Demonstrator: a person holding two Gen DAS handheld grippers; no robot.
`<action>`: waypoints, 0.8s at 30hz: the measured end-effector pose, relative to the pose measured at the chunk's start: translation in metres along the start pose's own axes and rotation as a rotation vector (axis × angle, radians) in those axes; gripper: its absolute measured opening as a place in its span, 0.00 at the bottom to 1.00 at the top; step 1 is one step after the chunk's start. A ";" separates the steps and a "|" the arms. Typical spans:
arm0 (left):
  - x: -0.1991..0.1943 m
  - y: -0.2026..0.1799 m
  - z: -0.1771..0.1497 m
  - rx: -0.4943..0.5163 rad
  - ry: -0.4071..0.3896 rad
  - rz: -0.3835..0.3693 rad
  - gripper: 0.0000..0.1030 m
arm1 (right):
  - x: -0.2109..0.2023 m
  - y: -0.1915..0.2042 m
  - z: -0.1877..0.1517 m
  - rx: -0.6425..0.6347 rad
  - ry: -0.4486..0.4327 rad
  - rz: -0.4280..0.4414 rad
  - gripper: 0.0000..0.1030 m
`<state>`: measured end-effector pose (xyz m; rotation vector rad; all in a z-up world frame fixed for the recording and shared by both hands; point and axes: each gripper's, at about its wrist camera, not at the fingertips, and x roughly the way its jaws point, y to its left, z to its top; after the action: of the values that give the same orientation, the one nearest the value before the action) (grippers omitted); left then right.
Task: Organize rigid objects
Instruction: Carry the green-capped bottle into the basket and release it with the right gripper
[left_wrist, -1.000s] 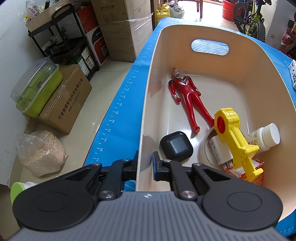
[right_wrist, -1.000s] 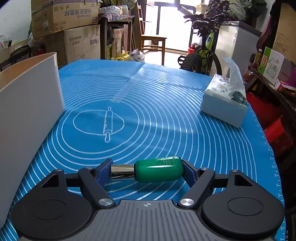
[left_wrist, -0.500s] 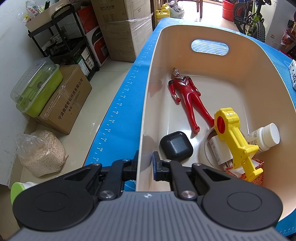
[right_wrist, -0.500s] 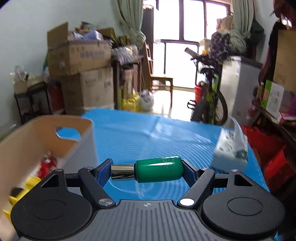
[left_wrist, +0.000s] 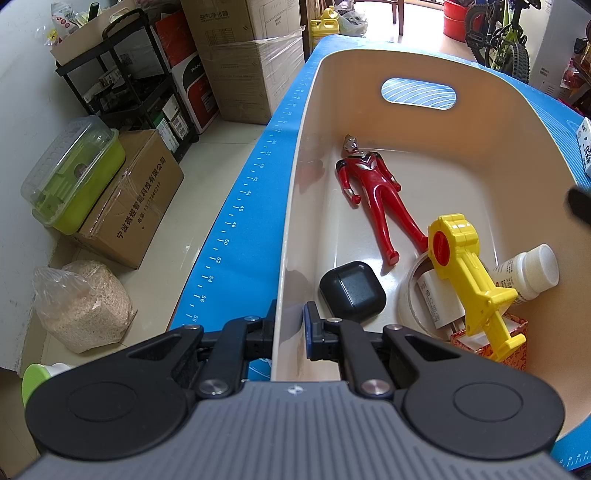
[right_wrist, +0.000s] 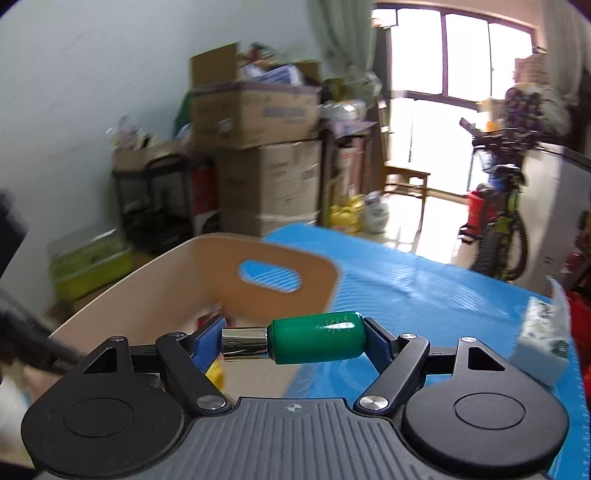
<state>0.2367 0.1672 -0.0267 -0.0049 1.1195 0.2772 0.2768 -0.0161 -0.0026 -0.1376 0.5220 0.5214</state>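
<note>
My left gripper (left_wrist: 288, 328) is shut on the near left wall of the cream storage bin (left_wrist: 291, 206). Inside the bin lie a red toy figure (left_wrist: 376, 195), a black case (left_wrist: 351, 290), a yellow toy (left_wrist: 469, 273), a white bottle (left_wrist: 532, 271), a tape roll (left_wrist: 410, 299) and a red box (left_wrist: 517, 343). My right gripper (right_wrist: 295, 338) is shut on a green cylinder with a silver cap (right_wrist: 317, 336), held crosswise in the air above the bin's right rim (right_wrist: 155, 291).
The bin stands on a blue mat (left_wrist: 236, 243) by the table's left edge; a tissue pack (right_wrist: 539, 332) lies on the mat at the right. Cardboard boxes (left_wrist: 129, 195), a green container (left_wrist: 74, 181) and a sack (left_wrist: 81, 302) are on the floor left.
My right gripper has risen and swung left with the green cylinder, from low over the mat to above the bin's rim. The left gripper has not moved.
</note>
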 end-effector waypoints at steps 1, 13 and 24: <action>0.000 0.000 0.000 0.000 0.000 -0.001 0.12 | 0.002 0.006 -0.001 -0.013 0.010 0.013 0.77; 0.000 0.000 0.000 0.001 0.000 0.002 0.12 | 0.020 0.057 -0.020 -0.133 0.152 0.113 0.77; 0.000 -0.002 0.000 0.005 0.000 0.008 0.12 | 0.021 0.061 -0.021 -0.167 0.166 0.126 0.79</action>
<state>0.2372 0.1655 -0.0269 0.0039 1.1204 0.2819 0.2514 0.0403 -0.0312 -0.3104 0.6520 0.6808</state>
